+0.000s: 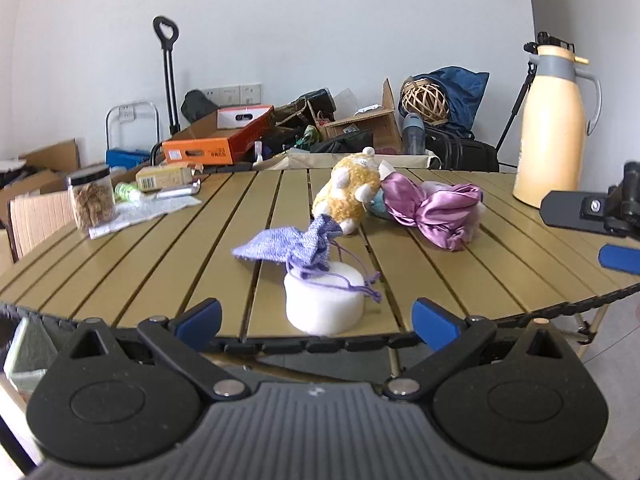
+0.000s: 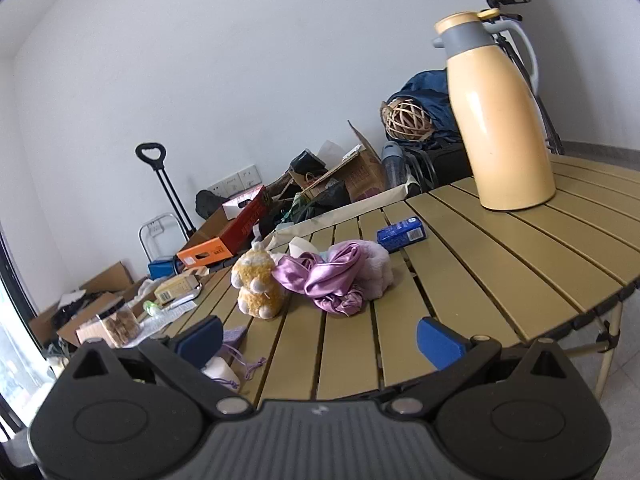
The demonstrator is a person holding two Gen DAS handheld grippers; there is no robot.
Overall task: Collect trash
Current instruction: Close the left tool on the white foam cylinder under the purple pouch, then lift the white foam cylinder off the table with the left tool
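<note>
My left gripper (image 1: 316, 322) and right gripper (image 2: 320, 338) both hang spread apart, holding nothing. The white foam puck (image 1: 325, 304) sits at the table's (image 1: 168, 264) near edge under a purple pouch (image 1: 288, 242). It looks light and squashy; I'd pinch its sides. The orange box's (image 1: 200, 148) print is unreadable.

Right wrist view: white foam cylinder (image 2: 218, 367) mostly hidden behind the right gripper's (image 2: 320, 338) left finger; purple drawstring pouch (image 2: 236, 336) only a sliver past that fingertip. Left wrist view: blue box out of sight behind the satin cloth (image 1: 434, 210); right gripper cut by the right edge. Carton (image 1: 164, 176) print far left of the claw unreadable. Jar (image 1: 92, 200) contents too blurred to identify.
</note>
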